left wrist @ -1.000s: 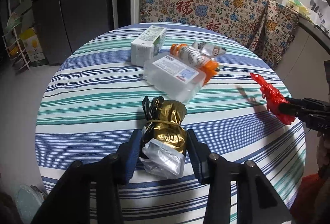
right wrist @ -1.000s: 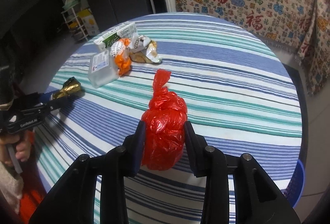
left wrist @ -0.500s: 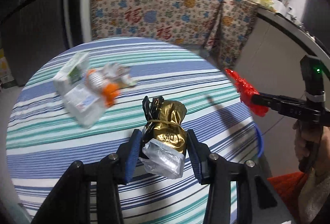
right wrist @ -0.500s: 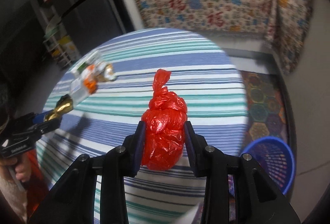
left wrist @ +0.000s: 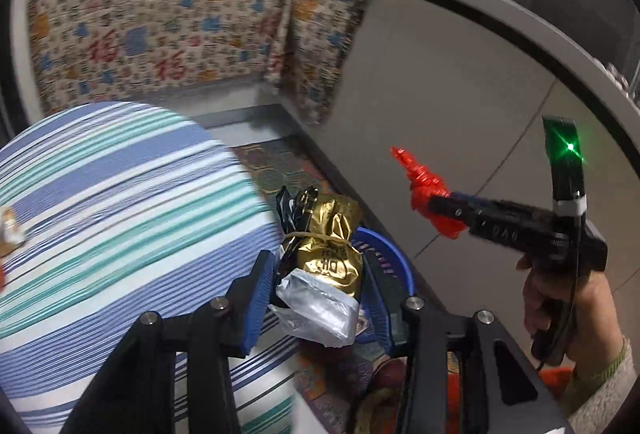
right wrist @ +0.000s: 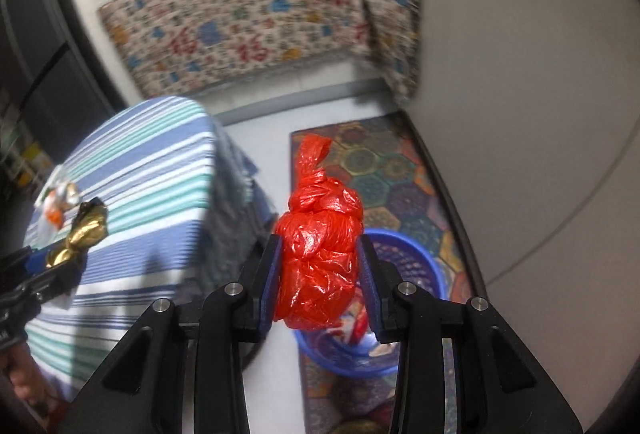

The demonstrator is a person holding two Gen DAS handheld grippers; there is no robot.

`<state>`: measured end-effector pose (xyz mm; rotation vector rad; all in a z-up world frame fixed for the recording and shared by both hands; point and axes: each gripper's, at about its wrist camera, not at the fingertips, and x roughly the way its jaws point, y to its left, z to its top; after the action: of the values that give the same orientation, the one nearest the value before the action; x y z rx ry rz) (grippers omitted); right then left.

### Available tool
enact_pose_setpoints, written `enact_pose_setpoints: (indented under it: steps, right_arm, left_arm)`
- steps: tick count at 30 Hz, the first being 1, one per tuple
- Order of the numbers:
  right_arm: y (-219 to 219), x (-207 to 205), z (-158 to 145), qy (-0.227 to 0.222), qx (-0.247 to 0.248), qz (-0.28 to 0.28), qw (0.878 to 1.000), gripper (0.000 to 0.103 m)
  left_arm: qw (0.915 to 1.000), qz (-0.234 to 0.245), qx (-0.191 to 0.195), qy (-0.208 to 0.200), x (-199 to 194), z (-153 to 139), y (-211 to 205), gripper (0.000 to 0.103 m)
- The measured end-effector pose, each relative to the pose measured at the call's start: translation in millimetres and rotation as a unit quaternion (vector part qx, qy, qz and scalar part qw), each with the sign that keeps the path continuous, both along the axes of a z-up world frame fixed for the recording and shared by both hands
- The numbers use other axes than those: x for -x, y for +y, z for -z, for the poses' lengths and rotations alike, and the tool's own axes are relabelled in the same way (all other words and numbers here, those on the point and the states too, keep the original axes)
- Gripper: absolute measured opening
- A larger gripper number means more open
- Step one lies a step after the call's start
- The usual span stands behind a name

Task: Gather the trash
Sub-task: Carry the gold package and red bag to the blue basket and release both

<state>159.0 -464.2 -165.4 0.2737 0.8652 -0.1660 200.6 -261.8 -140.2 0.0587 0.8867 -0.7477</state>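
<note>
My left gripper (left wrist: 318, 276) is shut on a gold and silver foil bundle (left wrist: 326, 254) tied with a rubber band, held in the air past the table's edge. My right gripper (right wrist: 318, 266) is shut on a knotted red plastic bag (right wrist: 318, 246). Both hang above a blue plastic basket (right wrist: 412, 254) on the floor, which holds some trash. The basket's rim (left wrist: 384, 246) shows behind the foil bundle. In the left wrist view the red bag (left wrist: 428, 190) and right gripper are at the right. The foil bundle (right wrist: 86, 230) shows at the left of the right wrist view.
The round table with a striped blue and teal cloth (left wrist: 120, 202) is at the left, with leftover trash (right wrist: 58, 200) on it. A patterned hexagon rug (right wrist: 384, 170) lies under the basket. A white counter wall (left wrist: 460, 106) runs along the right. A printed cloth (left wrist: 160, 30) hangs behind.
Both grippers have swung right, off the table and over the blue basket on the floor, each still holding its item. The table trash has slid to the left edge of view.
</note>
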Motion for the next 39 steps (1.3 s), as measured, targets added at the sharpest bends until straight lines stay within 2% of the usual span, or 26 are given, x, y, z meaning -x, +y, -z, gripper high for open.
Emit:
enact_pose_setpoints:
  steps: [6, 11, 20, 29, 32, 35, 36, 39]
  right_arm:
    - [-34, 9, 24, 0.008, -0.038, 0.023, 0.999, 0.037]
    - [-54, 5, 35, 0.010, -0.057, 0.037, 0.998, 0.037]
    - [-74, 8, 43, 0.016, -0.075, 0.061, 0.995, 0.037]
    - [-84, 4, 48, 0.018, -0.090, 0.070, 0.993, 0.038]
    - [-84, 2, 49, 0.018, -0.092, 0.073, 0.993, 0.043]
    - [-85, 2, 48, 0.010, -0.092, 0.081, 0.992, 0.057]
    - [-86, 3, 47, 0.007, -0.091, 0.083, 0.992, 0.064]
    - [-86, 6, 42, -0.002, -0.084, 0.087, 0.993, 0.066]
  left_arm:
    - [0.9995, 0.021, -0.003, 0.023, -21, 39, -63, 0.045]
    - [0.9987, 0.036, -0.014, 0.031, -32, 62, -87, 0.045]
    - [0.9973, 0.049, -0.025, 0.049, -45, 96, -115, 0.045]
    - [0.9961, 0.063, -0.039, 0.050, -37, 116, -133, 0.046]
    - [0.9955, 0.073, -0.041, 0.045, -37, 123, -140, 0.052]
    - [0.9949, 0.077, -0.042, 0.049, -37, 131, -146, 0.074]
    - [0.9950, 0.077, -0.041, 0.048, -36, 132, -147, 0.075]
    - [0.9952, 0.074, -0.039, 0.051, -36, 132, -147, 0.075]
